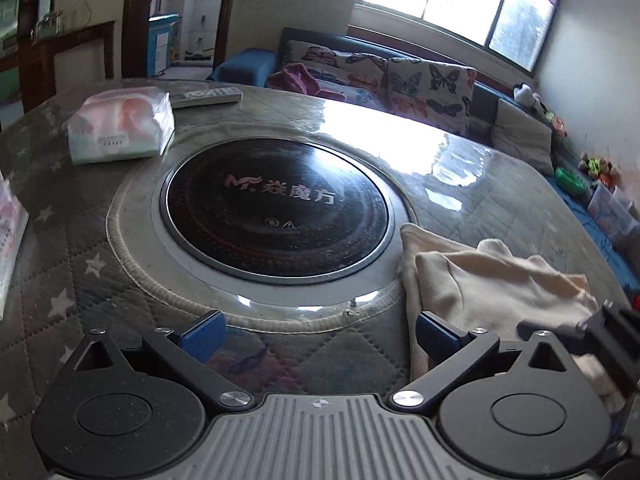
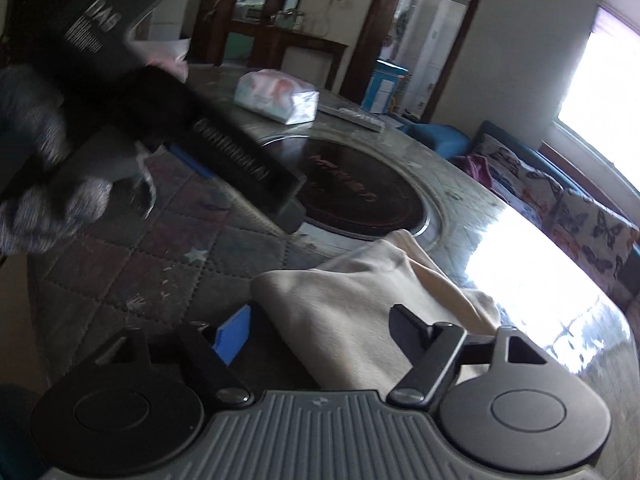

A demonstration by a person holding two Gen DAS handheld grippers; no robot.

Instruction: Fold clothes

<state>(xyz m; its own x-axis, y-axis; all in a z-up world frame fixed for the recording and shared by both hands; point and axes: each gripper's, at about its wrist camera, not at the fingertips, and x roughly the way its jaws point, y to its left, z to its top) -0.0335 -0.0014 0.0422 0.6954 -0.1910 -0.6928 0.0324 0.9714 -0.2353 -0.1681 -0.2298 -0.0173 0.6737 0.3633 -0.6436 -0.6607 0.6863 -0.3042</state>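
A cream-coloured garment (image 1: pixel 492 280) lies bunched on the quilted table, right of the round black cooktop (image 1: pixel 276 208). My left gripper (image 1: pixel 320 334) is open and empty over the quilted cover, its right finger at the garment's left edge. In the right wrist view the same garment (image 2: pixel 360 292) lies between the jaws of my right gripper (image 2: pixel 320 334), which is open just above or on the cloth. The left gripper's body (image 2: pixel 224 152) and a gloved hand (image 2: pixel 36 152) show at the upper left of that view.
A tissue pack (image 1: pixel 120 124) and a remote control (image 1: pixel 208 96) lie at the table's far left. Another packet (image 1: pixel 10 240) sits at the left edge. A sofa with butterfly cushions (image 1: pixel 400 80) stands behind the table, under the window. Toys line the right wall.
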